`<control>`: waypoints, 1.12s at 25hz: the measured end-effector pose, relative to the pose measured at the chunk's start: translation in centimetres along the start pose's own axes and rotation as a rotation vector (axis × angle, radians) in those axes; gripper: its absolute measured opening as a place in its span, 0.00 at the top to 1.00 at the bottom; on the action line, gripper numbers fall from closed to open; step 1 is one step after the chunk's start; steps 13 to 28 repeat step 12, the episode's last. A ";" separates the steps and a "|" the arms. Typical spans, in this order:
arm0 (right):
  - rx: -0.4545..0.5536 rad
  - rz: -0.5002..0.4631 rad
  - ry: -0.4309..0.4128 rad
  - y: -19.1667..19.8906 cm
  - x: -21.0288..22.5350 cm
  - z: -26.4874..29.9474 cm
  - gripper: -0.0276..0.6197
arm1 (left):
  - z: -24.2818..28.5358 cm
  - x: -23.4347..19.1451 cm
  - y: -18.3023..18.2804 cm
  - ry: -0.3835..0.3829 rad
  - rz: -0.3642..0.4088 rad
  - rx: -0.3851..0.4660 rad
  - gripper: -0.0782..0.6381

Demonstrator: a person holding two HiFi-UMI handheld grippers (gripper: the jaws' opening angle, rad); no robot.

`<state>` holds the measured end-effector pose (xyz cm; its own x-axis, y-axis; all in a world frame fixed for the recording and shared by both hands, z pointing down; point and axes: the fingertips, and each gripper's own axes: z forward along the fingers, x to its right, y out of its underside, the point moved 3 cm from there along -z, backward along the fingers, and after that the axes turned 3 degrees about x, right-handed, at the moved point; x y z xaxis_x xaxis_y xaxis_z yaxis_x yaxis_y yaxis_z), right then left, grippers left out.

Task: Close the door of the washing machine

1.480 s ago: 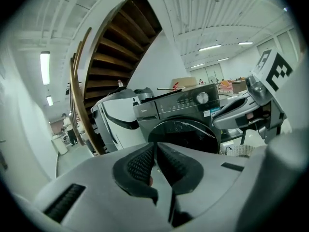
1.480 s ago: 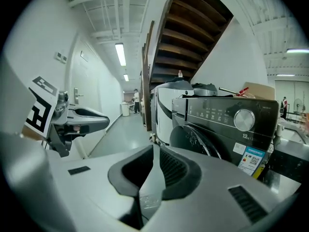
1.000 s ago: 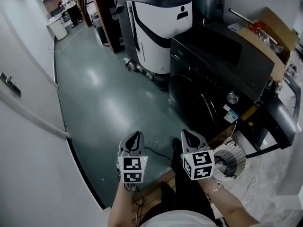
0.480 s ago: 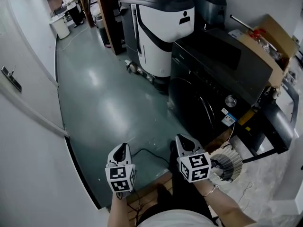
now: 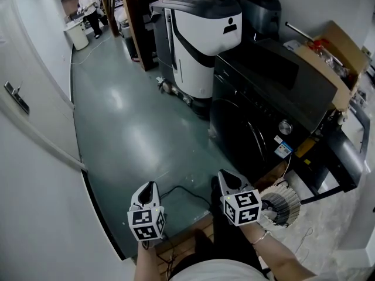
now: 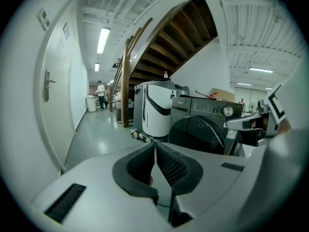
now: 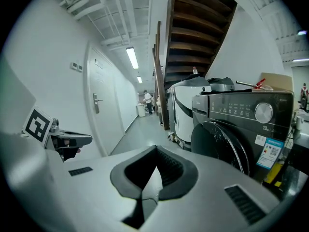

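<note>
We hold two grippers, one in each hand. The left gripper and the right gripper both hang low over the glossy grey-green floor. Each has its jaws pressed together with nothing between them.

We count one black front-loading washing machine at the floor's right edge, against the white wall. Its single round dark door looks flush against the front. One white-and-black wheeled machine stands just beside it, farther along the same edge. One open brown cardboard box sits by the washer's top. One round white ribbed object lies near the right gripper.

One white door with a metal handle lines the floor's left edge. One dark wooden staircase rises over the corridor under strip lights, and a person stands at the far end.
</note>
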<state>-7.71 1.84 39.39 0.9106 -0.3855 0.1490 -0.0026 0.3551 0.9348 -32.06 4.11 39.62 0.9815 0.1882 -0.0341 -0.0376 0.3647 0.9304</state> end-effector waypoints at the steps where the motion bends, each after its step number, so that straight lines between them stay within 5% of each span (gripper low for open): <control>1: -0.006 0.006 -0.001 0.1 0.0 0.0 0.95 | -0.1 0.0 0.0 0.002 0.001 -0.001 0.85; 28: -0.033 0.003 -0.015 1.1 -0.2 0.2 0.95 | -0.1 0.7 1.2 0.022 0.007 -0.020 0.85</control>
